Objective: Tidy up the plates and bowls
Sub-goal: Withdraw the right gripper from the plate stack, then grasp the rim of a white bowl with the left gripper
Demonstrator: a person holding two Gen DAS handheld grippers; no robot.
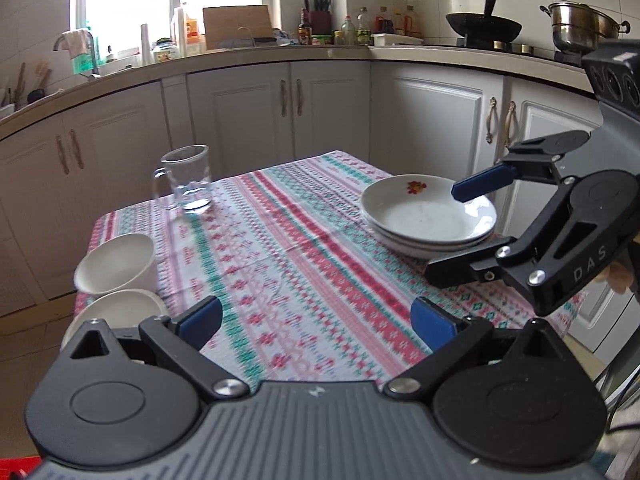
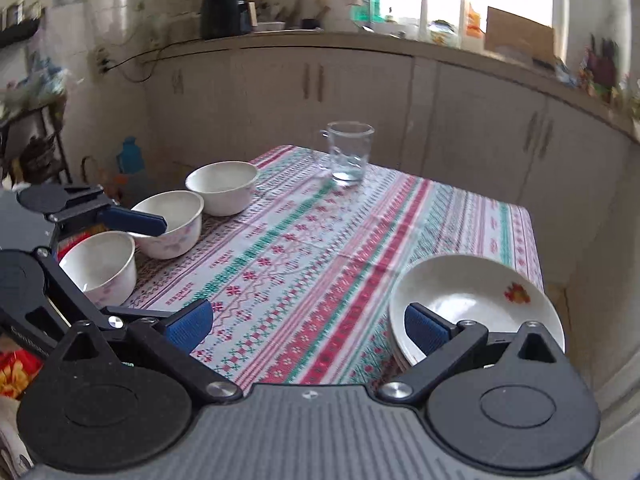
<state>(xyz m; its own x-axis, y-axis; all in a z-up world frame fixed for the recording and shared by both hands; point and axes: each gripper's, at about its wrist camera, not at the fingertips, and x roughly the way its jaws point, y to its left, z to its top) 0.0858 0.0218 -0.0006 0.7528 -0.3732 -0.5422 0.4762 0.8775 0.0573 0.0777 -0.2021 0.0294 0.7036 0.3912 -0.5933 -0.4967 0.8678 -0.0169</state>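
A stack of white plates (image 1: 424, 216) (image 2: 476, 300), the top one with a red flower mark, sits at the table's right edge. My right gripper (image 1: 460, 232) (image 2: 308, 326) is open. One of its fingers hangs over the top plate's rim and the other over the cloth beside the stack. Three white bowls stand along the left edge: far (image 2: 222, 188), middle (image 2: 172, 224) and near (image 2: 100, 264). My left gripper (image 1: 316, 324) (image 2: 132, 268) is open by the bowls. Its view shows one bowl (image 1: 116, 264) and another bowl (image 1: 116, 312) partly hidden by its left finger.
A clear glass mug (image 1: 188, 180) (image 2: 348, 156) stands at the far side of the patterned tablecloth (image 1: 300, 260) (image 2: 320, 248). White cabinets and a cluttered counter (image 1: 256, 56) run behind the table. A wok (image 1: 484, 26) and a steel pot (image 1: 576, 26) sit on the stove.
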